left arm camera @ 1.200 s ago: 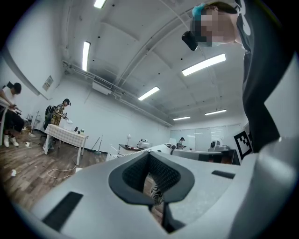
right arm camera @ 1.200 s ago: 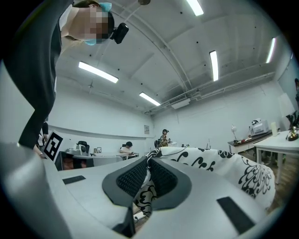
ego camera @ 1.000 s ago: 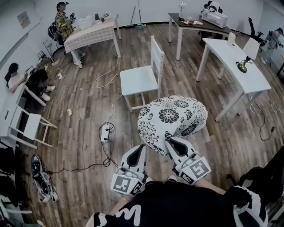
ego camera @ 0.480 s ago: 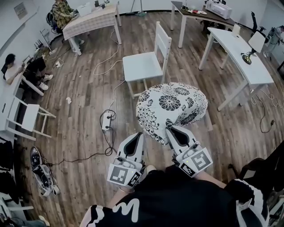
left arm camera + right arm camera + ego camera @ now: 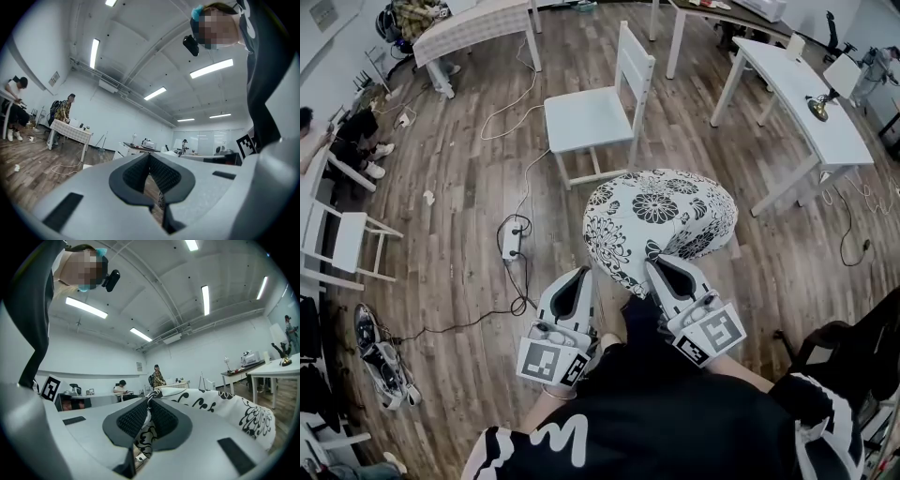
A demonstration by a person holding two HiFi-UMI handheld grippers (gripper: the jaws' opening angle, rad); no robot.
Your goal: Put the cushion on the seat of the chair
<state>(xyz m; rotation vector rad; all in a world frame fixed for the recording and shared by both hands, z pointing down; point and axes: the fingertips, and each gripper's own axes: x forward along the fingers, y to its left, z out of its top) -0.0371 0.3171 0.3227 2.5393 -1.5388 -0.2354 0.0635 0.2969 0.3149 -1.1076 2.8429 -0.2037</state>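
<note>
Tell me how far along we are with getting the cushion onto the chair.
Done: the round black-and-white floral cushion is gripped and held up in the air. In hand: the right gripper pinches its fabric; the left gripper is shut on its near edge. Left: carry it to the white wooden chair, whose seat is bare, and set it down there.

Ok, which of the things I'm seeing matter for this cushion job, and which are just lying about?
Part of the job:
- floral cushion, gripped by left gripper and right gripper
- white chair ahead, seat bare

Just lying about:
- power strip on the floor
- white desk with lamp
- checked table
- second white chair
</note>
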